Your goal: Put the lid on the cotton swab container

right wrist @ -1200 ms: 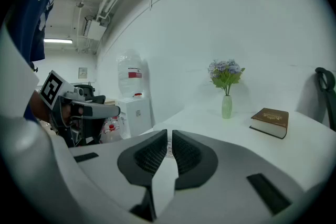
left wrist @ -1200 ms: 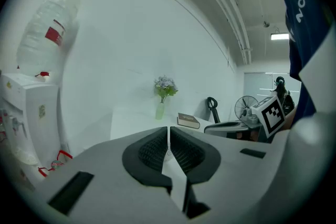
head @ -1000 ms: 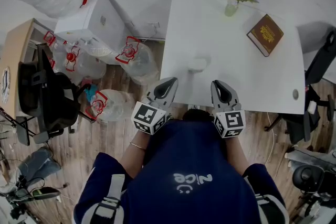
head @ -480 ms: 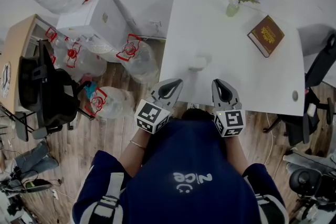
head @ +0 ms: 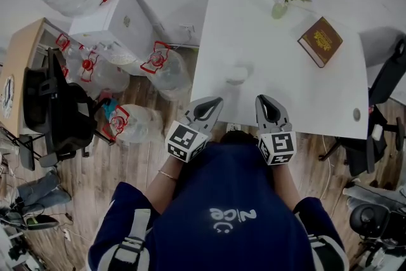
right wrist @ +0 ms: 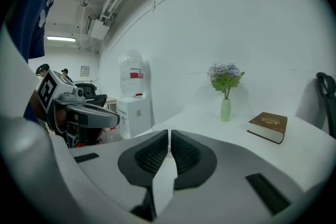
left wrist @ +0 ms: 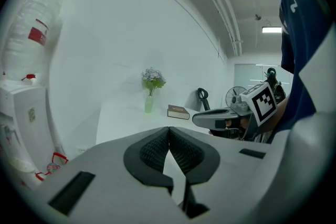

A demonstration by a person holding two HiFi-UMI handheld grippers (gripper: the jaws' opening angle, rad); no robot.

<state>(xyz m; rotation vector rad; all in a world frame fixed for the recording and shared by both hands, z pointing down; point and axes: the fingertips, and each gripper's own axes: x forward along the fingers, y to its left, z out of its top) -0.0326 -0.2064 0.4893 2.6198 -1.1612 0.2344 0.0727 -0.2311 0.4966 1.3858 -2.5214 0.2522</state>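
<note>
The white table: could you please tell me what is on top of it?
A vase of purple flowers and a brown book at the far side, a pale round container nearer. The left gripper and right gripper cover part of the near edge of the table.

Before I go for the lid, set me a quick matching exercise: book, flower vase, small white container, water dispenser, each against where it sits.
Things:
1. book
2. flower vase
3. white container
4. water dispenser

Places:
A. off the table, standing to its left in the head view
B. left part of the table, nearest the person
C. far edge of the table, by the wall
D. lying flat on the right part of the table

Pairs: 1-D, 2-C, 3-B, 4-A
</note>
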